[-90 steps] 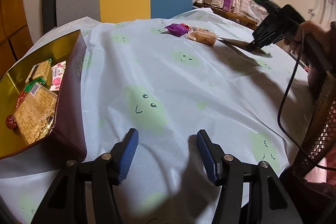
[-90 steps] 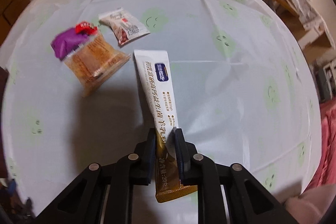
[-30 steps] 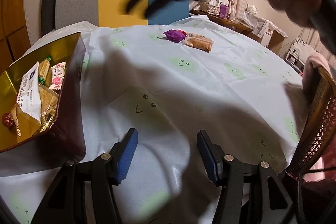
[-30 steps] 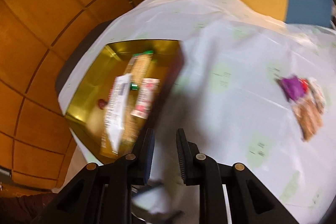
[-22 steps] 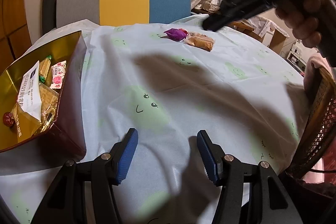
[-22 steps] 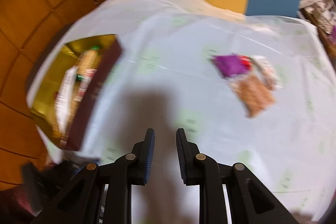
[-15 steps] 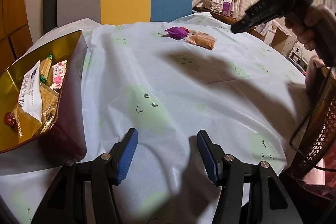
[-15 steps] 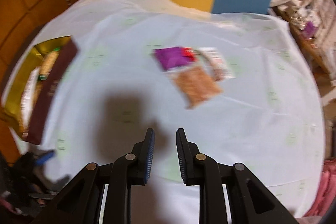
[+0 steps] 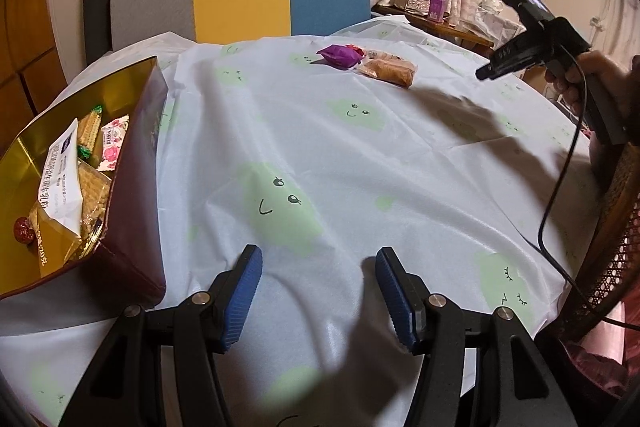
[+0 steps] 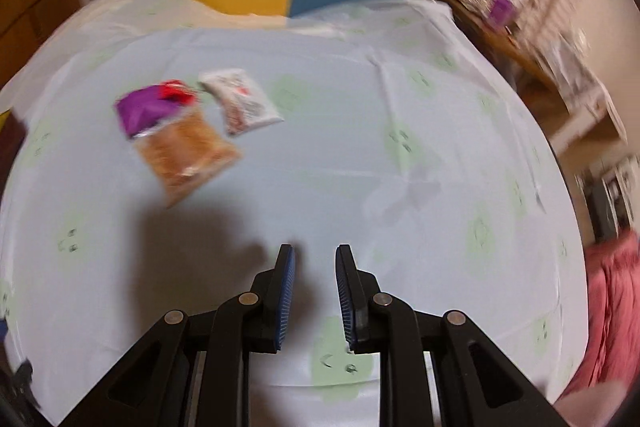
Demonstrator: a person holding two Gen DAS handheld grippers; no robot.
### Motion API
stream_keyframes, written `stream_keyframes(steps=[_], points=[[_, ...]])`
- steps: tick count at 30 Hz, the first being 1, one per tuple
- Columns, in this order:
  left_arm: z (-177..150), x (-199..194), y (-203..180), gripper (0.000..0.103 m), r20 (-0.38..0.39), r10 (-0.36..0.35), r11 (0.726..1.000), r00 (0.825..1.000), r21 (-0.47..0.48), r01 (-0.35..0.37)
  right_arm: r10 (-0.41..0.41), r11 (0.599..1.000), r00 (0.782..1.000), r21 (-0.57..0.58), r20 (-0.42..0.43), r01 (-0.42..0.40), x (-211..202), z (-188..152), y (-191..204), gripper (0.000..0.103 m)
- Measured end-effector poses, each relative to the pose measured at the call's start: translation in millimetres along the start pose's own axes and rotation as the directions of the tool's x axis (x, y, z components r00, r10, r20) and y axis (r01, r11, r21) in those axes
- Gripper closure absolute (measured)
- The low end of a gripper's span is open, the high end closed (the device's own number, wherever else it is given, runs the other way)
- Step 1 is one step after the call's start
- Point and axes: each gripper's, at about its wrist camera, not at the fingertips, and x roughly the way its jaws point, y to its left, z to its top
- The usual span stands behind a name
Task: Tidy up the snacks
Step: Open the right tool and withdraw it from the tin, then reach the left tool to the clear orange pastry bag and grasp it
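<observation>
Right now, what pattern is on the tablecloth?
The tablecloth is pale blue with green smiley-face blobs, clearest in the left wrist view.

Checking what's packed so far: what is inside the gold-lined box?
Inside the gold-lined box: a long white sachet lying on a clear cracker pack, a pink-and-white packet, a red sweet. Anything beneath these is hidden.

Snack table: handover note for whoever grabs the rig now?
Left claw: open, empty, low over the tablecloth.
Right claw: narrow gap, nothing in it, above the cloth short of the loose snacks.
Done: long white packet, crackers and small sweets lie in the gold box.
Left: purple pack, red piece, clear cracker bag and white packet, clustered on the cloth. Cracker bag sits closest to the right claw.
</observation>
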Motion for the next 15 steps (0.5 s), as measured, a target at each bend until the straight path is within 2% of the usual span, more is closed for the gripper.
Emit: stream_keyframes(steps=[3, 5, 8, 15], points=[[0, 0, -1, 0.043, -0.004, 0.010, 1.000, 1.000, -0.001, -0.010, 0.013, 0.998, 0.999, 0.057, 0.036, -0.015, -4, 4, -10, 0.082], [1, 1, -2, 0.042, -0.010, 0.017, 1.000, 1.000, -0.003, -0.017, 0.003, 0.996, 1.000, 0.091, 0.010, -0.004, 3, 4, -13, 0.082], [2, 1, -3, 0.042, -0.017, 0.023, 1.000, 1.000, -0.009, -0.023, -0.037, 0.996, 0.999, 0.081, -0.017, 0.039, 8, 5, -12, 0.082], [5, 3, -5, 0.041, -0.040, 0.041, 0.999, 0.998, -0.010, -0.041, -0.054, 0.993, 0.998, 0.101, -0.008, 0.055, 8, 6, -19, 0.082]])
